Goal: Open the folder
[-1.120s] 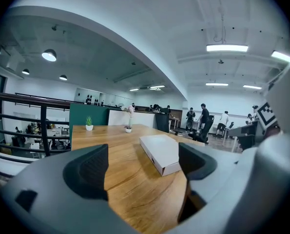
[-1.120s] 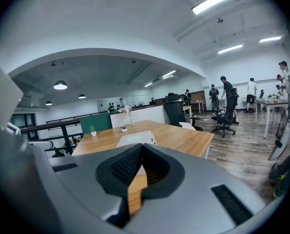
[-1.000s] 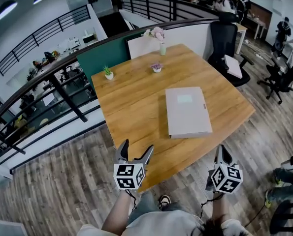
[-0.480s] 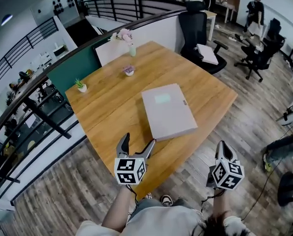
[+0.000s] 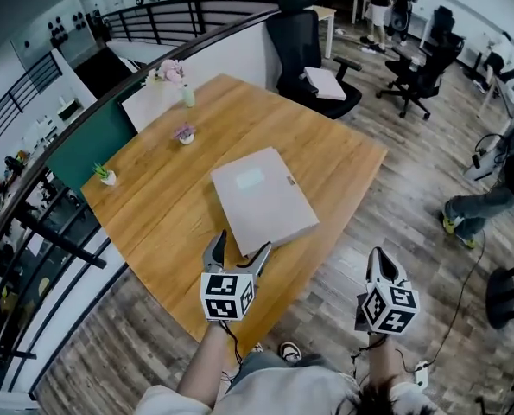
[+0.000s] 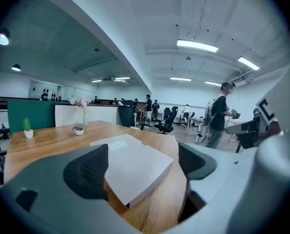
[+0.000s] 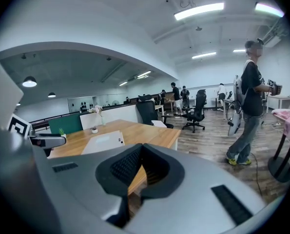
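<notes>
A pale grey folder (image 5: 263, 199) lies closed and flat on the wooden table (image 5: 179, 206). In the left gripper view the folder (image 6: 135, 165) shows between the jaws, its near corner close. My left gripper (image 5: 236, 256) is open, just short of the folder's near edge, holding nothing. My right gripper (image 5: 378, 266) hangs off the table's right side over the floor, its jaws closed together with nothing in them. The right gripper view shows the folder (image 7: 105, 141) at the left on the table.
A flower vase (image 5: 187, 93), a small purple plant (image 5: 185, 134) and a small green plant (image 5: 108, 176) stand at the table's far side. A black office chair (image 5: 308, 50) is beyond the table. A railing (image 5: 32, 223) runs at the left. A person (image 7: 247, 106) stands at the right.
The head view has swung: the table and folder have shifted left and lower in the picture. Both grippers keep about the same place and pose.
</notes>
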